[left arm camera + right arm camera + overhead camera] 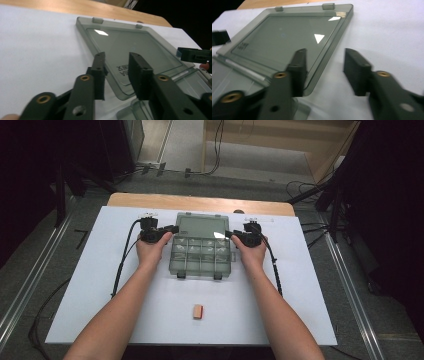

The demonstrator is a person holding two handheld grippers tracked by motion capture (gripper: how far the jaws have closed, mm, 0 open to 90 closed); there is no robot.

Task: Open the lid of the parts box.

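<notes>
Covering wooden table (pixel 200 201): white sheet (pixel 100 285) | room dark, apparently cabled | fingers apart, both grippers

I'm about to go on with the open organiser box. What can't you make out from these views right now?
- Compartments of the box: contents too small and glary in the high view; in both claw views the claws cover them and the frame edge cuts them off.
- Lettering on the lid: partly hidden behind the left claw; blurred beside the right claw.
- Small block: too small to identify.
</notes>
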